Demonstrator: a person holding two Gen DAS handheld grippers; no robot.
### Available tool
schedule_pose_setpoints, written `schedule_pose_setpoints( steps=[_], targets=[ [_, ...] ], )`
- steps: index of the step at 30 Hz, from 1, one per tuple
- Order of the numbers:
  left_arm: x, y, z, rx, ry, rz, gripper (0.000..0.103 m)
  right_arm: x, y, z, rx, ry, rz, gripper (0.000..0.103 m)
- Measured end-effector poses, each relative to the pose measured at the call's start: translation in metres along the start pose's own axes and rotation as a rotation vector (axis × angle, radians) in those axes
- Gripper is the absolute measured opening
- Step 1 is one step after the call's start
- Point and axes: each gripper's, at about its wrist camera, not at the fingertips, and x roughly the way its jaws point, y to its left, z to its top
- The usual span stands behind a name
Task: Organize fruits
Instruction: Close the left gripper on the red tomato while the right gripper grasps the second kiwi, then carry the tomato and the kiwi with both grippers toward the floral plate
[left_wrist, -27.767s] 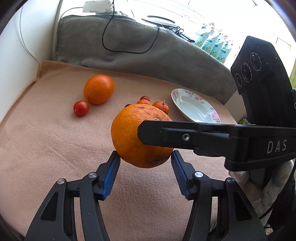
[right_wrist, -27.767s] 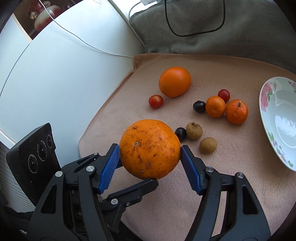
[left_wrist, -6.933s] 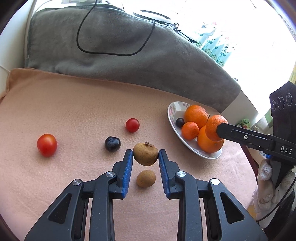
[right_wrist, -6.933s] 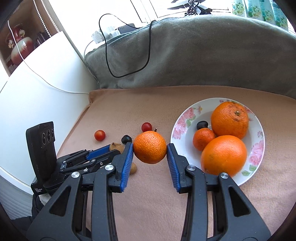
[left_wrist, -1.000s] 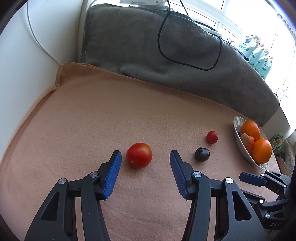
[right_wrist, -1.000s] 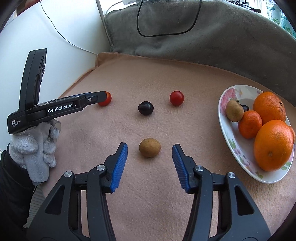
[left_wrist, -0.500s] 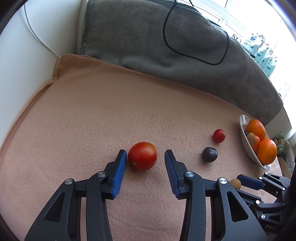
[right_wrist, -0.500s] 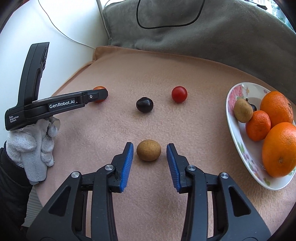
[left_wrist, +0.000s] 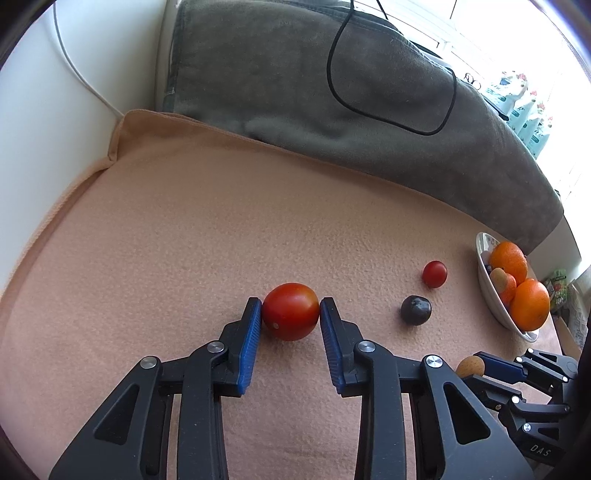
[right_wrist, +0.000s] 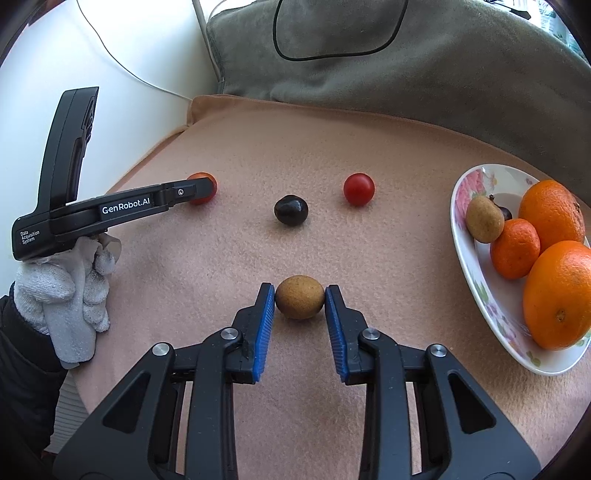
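Observation:
My left gripper (left_wrist: 290, 312) is shut on a large red tomato (left_wrist: 290, 311) that rests on the peach blanket (left_wrist: 184, 229); it also shows in the right wrist view (right_wrist: 201, 188). My right gripper (right_wrist: 300, 302) is shut on a small brown fruit (right_wrist: 300, 302), seen in the left wrist view too (left_wrist: 470, 366). A dark plum (right_wrist: 291, 209) and a small red tomato (right_wrist: 358, 189) lie loose on the blanket. The floral plate (right_wrist: 476, 266) at right holds two oranges (right_wrist: 561, 293), a mandarin (right_wrist: 514, 248), a brown fruit (right_wrist: 484, 219) and a dark fruit.
A grey cushion (left_wrist: 332, 92) with a black cable (left_wrist: 388, 110) runs along the back. A white wall (right_wrist: 110, 55) stands at left. The blanket's edge drops off at the left and near the plate.
Both grippers closed from wide open: the left one onto the large tomato, the right one onto the brown fruit. Both also moved slightly forward.

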Motion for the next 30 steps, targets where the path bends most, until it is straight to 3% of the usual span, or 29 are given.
schedule_pose_setpoints(
  steps=[12, 30],
  targets=[
    [-0.019, -0.018, 0.005, 0.023, -0.039, -0.038, 0.031, -0.033, -0.008, -0.003, 0.031, -0.072, -0.008, 0.03],
    [-0.024, -0.08, 0.023, 0.11, -0.067, -0.141, 0.031, -0.091, -0.045, -0.006, 0.091, -0.2, -0.087, 0.03]
  ],
)
